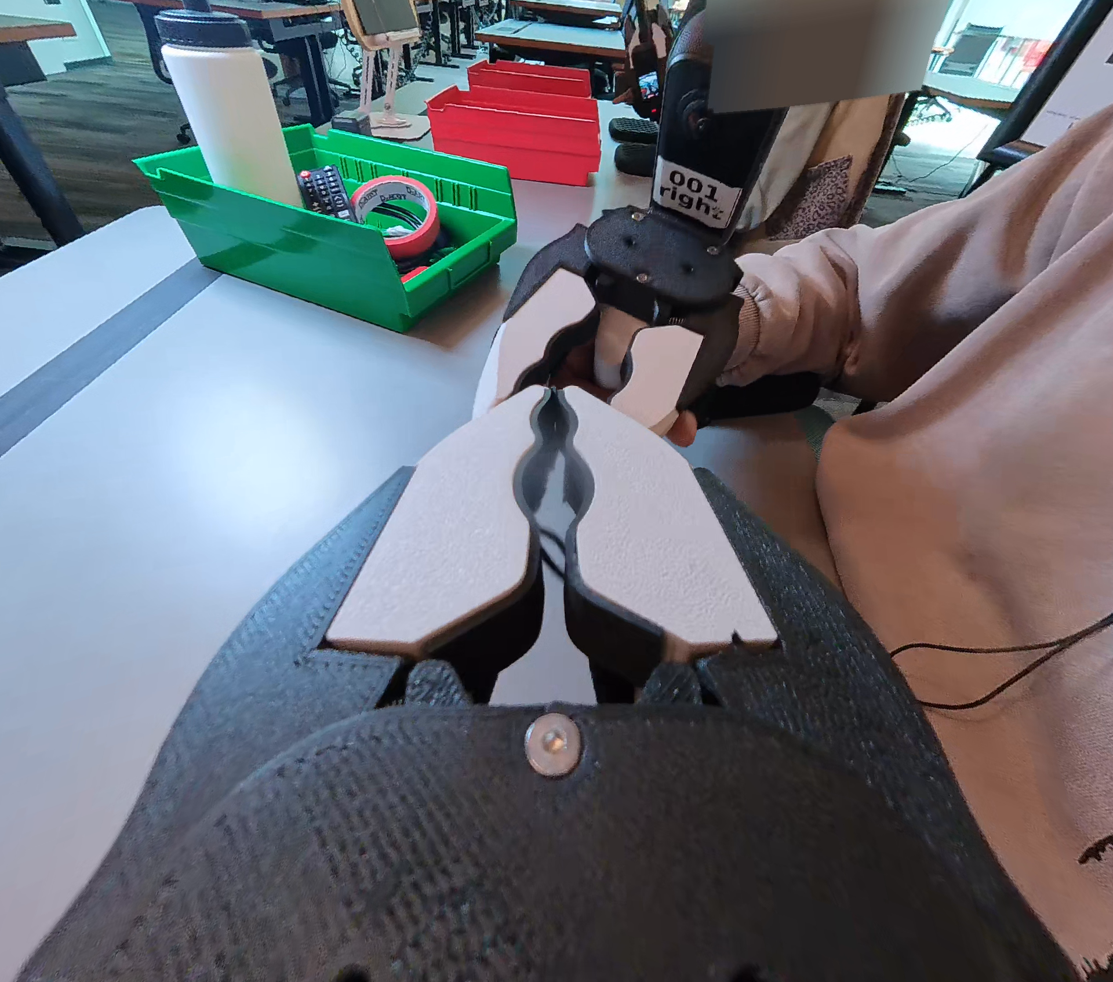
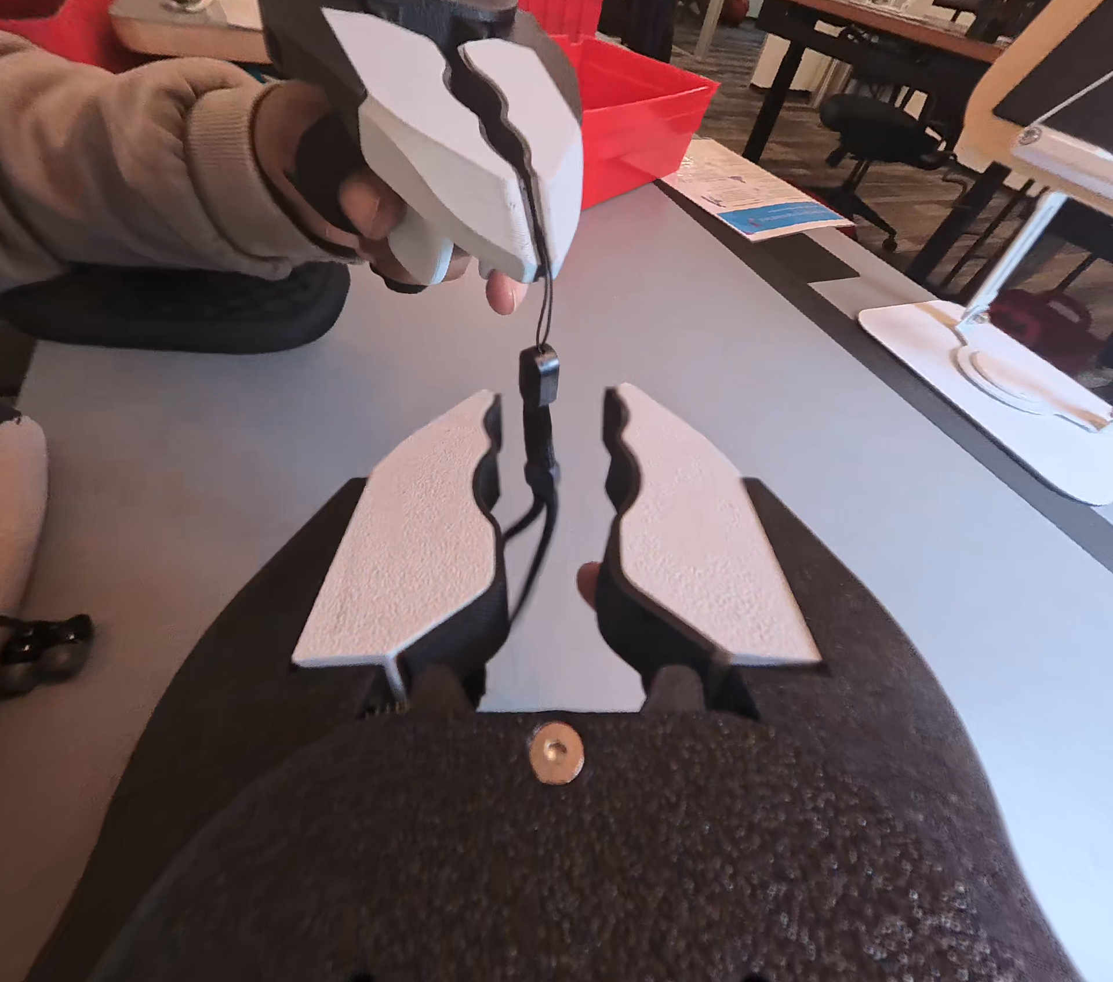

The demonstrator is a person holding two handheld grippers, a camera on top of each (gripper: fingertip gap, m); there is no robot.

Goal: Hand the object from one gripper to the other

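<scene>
The object is a thin black wrist strap [image 2: 540, 447] with a small black clasp [image 2: 545, 373] on a thin cord. My left gripper [image 1: 553, 398] is shut on the cord, which shows as a black line between its closed white fingers [image 1: 458, 531]. In the right wrist view the left gripper [image 2: 535, 263] points down and the strap hangs from its tip above the grey table [image 2: 753, 351]. My right gripper [image 2: 551, 399] is open, and the hanging strap sits between its two fingers without being pinched. The right gripper also shows in the left wrist view [image 1: 602, 369], just beyond my left fingertips.
A green bin [image 1: 325, 254] at the back left holds a white bottle [image 1: 229, 110], a remote and a red tape roll [image 1: 397, 218]. Red bins [image 1: 512, 128] stand behind. A white stand base [image 2: 994, 381] and a paper sheet [image 2: 759, 206] lie on the right. Tip to tip, the grippers are about 4 cm apart.
</scene>
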